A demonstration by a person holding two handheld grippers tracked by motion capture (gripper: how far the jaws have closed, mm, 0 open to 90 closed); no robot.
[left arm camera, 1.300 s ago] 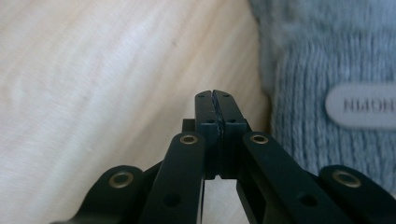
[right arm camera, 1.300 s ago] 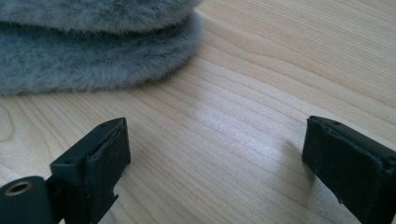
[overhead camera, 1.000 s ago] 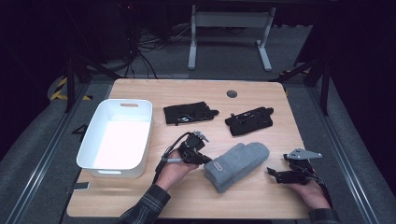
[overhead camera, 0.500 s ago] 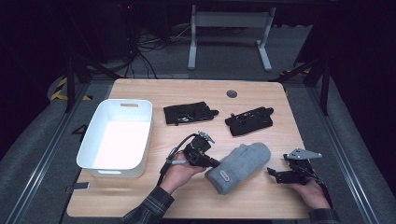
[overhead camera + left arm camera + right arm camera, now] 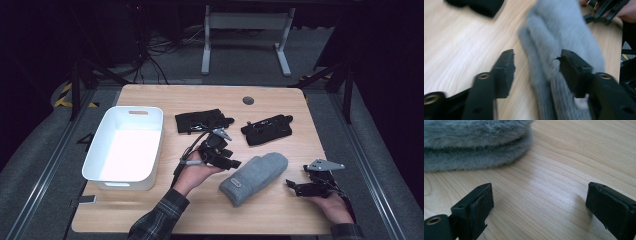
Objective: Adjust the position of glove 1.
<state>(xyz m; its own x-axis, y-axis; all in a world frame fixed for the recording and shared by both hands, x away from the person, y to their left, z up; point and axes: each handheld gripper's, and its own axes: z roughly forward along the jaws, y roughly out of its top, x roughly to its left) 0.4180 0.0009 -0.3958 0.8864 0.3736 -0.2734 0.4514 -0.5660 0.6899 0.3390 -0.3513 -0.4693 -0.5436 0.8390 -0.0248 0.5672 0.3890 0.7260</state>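
Wooden table (image 5: 280, 215) in a dark room. Grey mitten (image 5: 254, 178) lies near centre, between the grippers.

- Left gripper (image 5: 231, 163): jaws just opened, spread, nothing pinched; mitten cuff under them.
- Right gripper (image 5: 294, 185): jaws spread, empty, just right of the mitten.
- Advice: probably re-grip deep across the cuff, both layers, before lifting.
- White bin (image 5: 125, 147), left: empty.
- Two black gloves (image 5: 202, 120), far side.

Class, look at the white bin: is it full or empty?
Empty: the bin shows a bare white floor with nothing lying inside it.
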